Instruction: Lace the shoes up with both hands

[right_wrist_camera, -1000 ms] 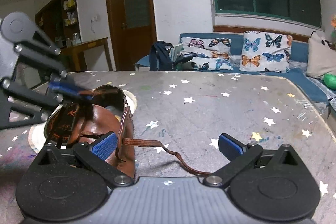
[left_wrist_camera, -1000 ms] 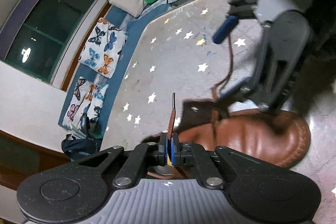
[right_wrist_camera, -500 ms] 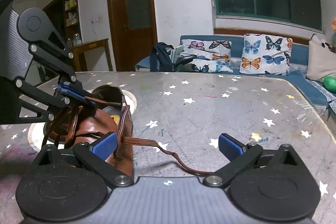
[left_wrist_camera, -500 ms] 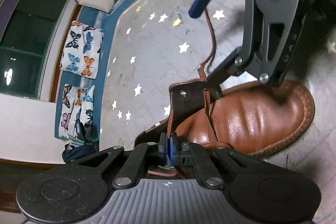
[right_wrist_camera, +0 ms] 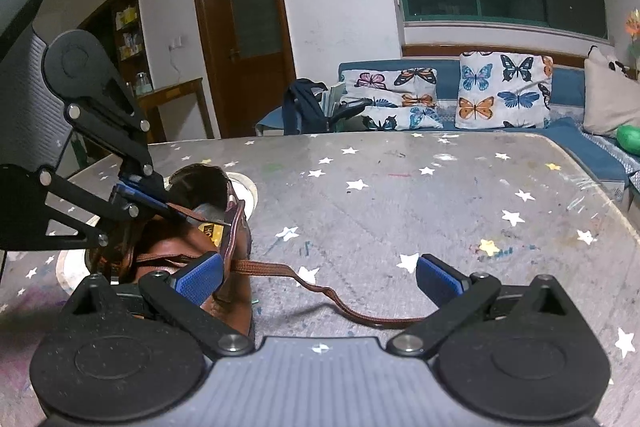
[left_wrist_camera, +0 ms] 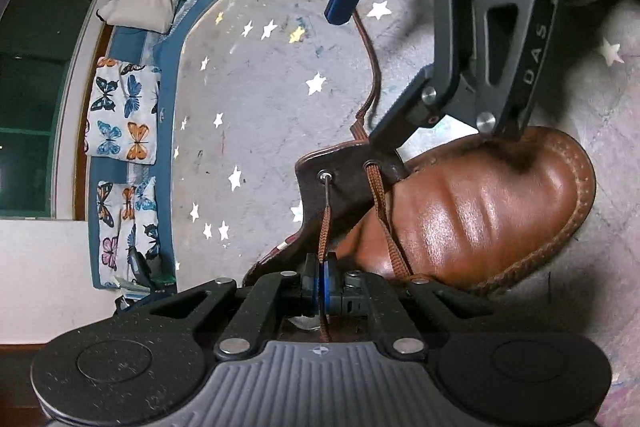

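Brown leather shoe (left_wrist_camera: pixel 472 211) is lying on the star-speckled table (left_wrist_camera: pixel 256 99), toe pointing away from the sofa cushions (left_wrist_camera: pixel 120 115). The left gripper (left_wrist_camera: pixel 320 281) is pinching one end of the brown lace (left_wrist_camera: pixel 325 227) between its closed blue pads, and the dark lace tip is sitting right at the upper eyelet (left_wrist_camera: pixel 325 175) of the flap. The right gripper (right_wrist_camera: pixel 318 277) is standing wide, its jaws spread with nothing clamped; one pad (right_wrist_camera: pixel 198 277) is pressing against the shoe's side while the other lace end (right_wrist_camera: pixel 320 291) is trailing loose across the table between the two fingers. In the left wrist view the right gripper is hanging over the shoe's vamp
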Motion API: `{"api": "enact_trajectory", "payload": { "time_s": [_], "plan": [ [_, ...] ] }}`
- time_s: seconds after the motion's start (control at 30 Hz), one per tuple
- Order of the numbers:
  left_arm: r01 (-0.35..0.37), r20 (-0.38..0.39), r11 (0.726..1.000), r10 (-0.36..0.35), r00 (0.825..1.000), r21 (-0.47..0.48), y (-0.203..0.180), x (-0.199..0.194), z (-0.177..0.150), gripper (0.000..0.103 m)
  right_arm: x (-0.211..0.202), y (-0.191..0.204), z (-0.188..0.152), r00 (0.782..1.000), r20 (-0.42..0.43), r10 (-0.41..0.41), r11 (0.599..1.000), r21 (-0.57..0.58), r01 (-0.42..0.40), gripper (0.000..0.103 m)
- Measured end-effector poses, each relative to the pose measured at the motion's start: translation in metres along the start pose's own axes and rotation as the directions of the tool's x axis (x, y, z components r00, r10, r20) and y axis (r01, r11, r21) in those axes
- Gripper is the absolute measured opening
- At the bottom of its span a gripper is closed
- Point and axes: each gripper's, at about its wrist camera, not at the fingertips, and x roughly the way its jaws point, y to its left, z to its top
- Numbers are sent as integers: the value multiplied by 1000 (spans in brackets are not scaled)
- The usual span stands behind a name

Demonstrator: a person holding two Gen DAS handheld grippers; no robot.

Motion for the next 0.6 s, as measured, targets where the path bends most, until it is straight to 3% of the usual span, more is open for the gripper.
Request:
{"api": "enact_trajectory", "payload": {
  "time_s": [0.37,0.47,0.6],
  "plan": [
    [-33,42,998,35,999,-48,-1,-2,7,3,-1,4,1,1000,3,24,1000,-20,-23,102],
    [-50,57,996,54,997,-77,-4,-3,9,3,-2,8,5,998,-3,66,997,-45,-66,94],
    [-68,70,990,77,995,-123,-7,-5,9,3,-4,9,14,994,-5,105,992,-67,-105,75]
  ]
}}
